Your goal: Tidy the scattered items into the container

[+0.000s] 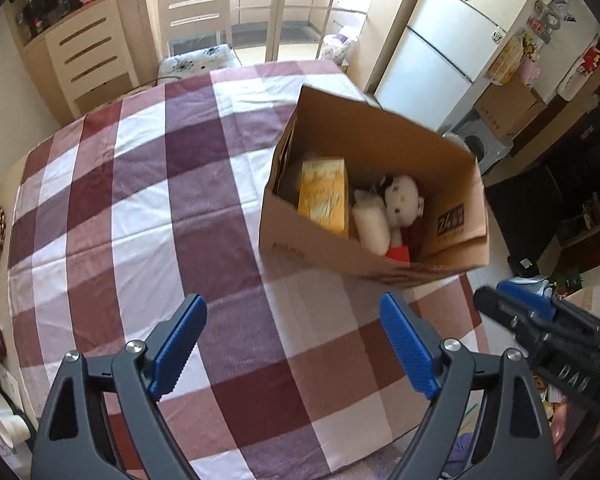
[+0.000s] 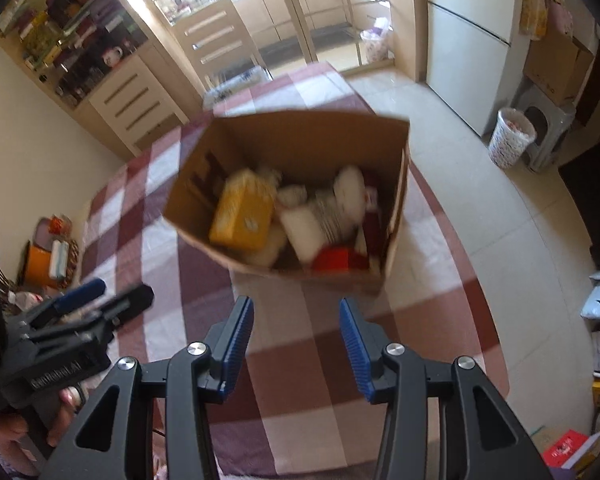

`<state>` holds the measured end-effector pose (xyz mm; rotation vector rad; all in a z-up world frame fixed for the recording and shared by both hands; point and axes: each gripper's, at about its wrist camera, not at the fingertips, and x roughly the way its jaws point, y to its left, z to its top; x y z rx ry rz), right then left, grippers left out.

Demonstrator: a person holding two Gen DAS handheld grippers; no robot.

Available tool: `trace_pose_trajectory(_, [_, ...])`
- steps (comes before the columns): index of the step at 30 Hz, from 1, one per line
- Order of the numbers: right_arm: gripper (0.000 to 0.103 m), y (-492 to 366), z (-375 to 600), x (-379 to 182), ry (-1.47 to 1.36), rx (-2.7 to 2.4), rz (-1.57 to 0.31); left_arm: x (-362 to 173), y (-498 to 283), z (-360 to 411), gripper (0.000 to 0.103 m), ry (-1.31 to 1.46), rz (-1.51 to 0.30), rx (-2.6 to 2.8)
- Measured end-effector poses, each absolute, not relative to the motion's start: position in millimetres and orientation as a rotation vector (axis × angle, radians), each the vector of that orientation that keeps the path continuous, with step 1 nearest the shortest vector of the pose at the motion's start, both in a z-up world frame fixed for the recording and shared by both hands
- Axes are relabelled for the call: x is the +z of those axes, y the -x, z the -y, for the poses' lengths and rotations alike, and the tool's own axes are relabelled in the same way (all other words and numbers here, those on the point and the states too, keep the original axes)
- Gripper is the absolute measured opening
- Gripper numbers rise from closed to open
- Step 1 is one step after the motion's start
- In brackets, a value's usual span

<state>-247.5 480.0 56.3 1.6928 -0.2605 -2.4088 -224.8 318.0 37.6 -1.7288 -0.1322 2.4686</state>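
Observation:
An open cardboard box (image 1: 452, 168) stands on the checked tablecloth (image 1: 160, 200). It also shows in the right wrist view (image 2: 312, 136). Inside lie a yellow packet (image 1: 326, 196), a white plush doll (image 1: 402, 200), a white roll (image 1: 372, 226) and a red item (image 1: 398, 254). The yellow packet (image 2: 242, 212) and red item (image 2: 332, 260) show in the right view too. My left gripper (image 1: 292, 344) is open and empty above the cloth, short of the box. My right gripper (image 2: 296, 344) is open and empty, just before the box.
A chair (image 1: 194, 12) stands at the table's far end. A drawer cabinet (image 1: 88, 52) is at the back left, a fridge (image 1: 440, 48) at the back right. Clutter lies on the table's left edge (image 2: 56, 256). A waste bin (image 2: 512, 136) stands on the floor.

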Motion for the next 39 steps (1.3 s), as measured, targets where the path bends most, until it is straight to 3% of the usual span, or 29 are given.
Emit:
trace_pose_trajectory(24, [0.046,257,-486,46,-1.768,-2.5,0.197,36,252,-374,0.091,1.71,-0.18,2.472])
trace_pose_trajectory(39, [0.046,285,-493,39,-1.815,-2.516,0.179,24,284,-386,0.091,1.748,-0.219,2.444])
